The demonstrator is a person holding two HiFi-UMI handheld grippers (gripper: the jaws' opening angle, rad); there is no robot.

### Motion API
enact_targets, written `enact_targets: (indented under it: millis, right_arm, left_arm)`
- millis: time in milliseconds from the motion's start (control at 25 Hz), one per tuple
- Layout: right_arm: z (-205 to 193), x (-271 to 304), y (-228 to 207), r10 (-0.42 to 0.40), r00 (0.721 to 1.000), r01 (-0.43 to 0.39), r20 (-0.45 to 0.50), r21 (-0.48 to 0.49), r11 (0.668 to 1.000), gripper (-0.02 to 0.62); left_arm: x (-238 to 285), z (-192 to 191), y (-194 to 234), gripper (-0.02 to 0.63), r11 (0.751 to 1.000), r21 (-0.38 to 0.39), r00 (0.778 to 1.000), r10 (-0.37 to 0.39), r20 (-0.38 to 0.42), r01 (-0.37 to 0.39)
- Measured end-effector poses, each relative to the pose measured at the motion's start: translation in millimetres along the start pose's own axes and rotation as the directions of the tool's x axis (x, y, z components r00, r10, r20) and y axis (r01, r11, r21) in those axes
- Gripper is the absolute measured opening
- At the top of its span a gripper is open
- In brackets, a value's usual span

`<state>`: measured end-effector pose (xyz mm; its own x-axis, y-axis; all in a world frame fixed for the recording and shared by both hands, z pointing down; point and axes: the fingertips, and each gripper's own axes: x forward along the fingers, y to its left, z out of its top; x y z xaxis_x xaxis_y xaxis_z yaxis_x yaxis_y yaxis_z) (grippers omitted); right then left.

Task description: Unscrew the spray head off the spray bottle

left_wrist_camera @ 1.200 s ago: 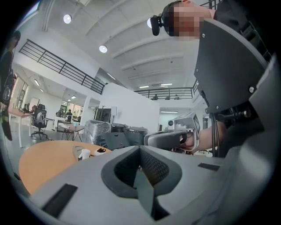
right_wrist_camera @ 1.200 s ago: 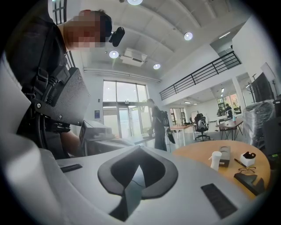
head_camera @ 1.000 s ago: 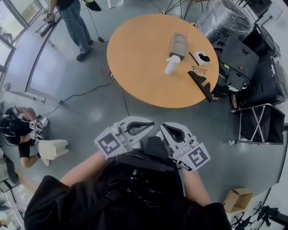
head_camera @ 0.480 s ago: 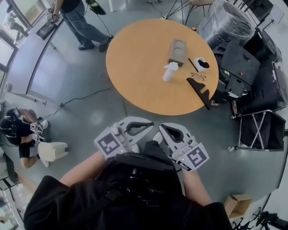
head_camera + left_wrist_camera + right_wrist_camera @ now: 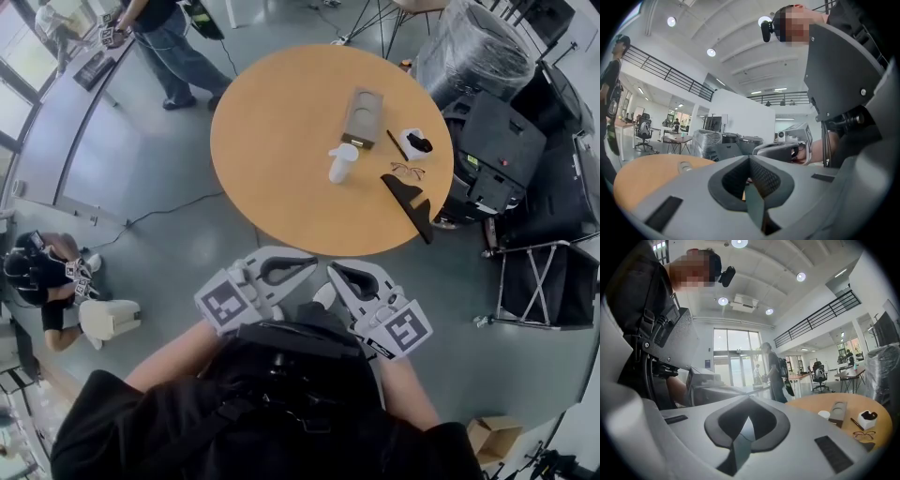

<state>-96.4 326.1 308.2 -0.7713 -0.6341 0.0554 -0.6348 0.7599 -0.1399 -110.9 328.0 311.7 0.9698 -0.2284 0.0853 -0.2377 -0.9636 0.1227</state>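
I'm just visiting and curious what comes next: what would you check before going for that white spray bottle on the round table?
1. Spray bottle located: ok, it stands upright on the table.
2. Spray head on the bottle: ok, it looks in place.
3. Space round the bottle: ok, the cardboard tray and glasses lie apart from it.
4. Left gripper ready to grasp: not ok, jaws shut, nothing between them.
5. Right gripper ready to grasp: not ok, jaws shut, empty.
6. Grippers near the bottle: not ok, both are close to the person's body, short of the table.
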Motion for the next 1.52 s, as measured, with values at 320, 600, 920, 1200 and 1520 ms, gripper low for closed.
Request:
enact_targets:
  millis: [320, 600, 920, 1200, 1520]
  right_arm:
    - [5, -16, -68, 0.043, 0.999, -0.043, 0.004, 0.016, 0.999, 0.002]
    - [5, -32, -120, 0.088, 0.996, -0.088, 0.001, -0.001, 0.996, 0.002]
    - [13, -46, -158, 0.139, 0.99, -0.139, 0.007, -0.003, 0.99, 0.002]
    - [17, -53, -181, 0.147, 0.989, -0.147, 0.015, -0.003, 0.989, 0.002]
    - [17, -29, -205, 0.111, 0.994, -0.111, 0.002, 0.009, 0.994, 0.002]
  left_arm:
    - [66, 7, 23, 0.005, 1.0, -0.022, 1.0, 0.018, 0.016, -0.017]
    - [121, 8, 41, 0.005, 0.998, -0.026, 0.998, 0.065, 0.005, -0.065]
    - [158, 16, 52, 0.005, 0.992, -0.013, 0.992, 0.128, -0.011, -0.128]
    - [179, 18, 56, 0.005, 0.991, 0.034, 0.991, 0.134, -0.026, -0.133]
    - [185, 16, 90, 0.005, 0.994, 0.035, 0.994, 0.105, -0.036, -0.104]
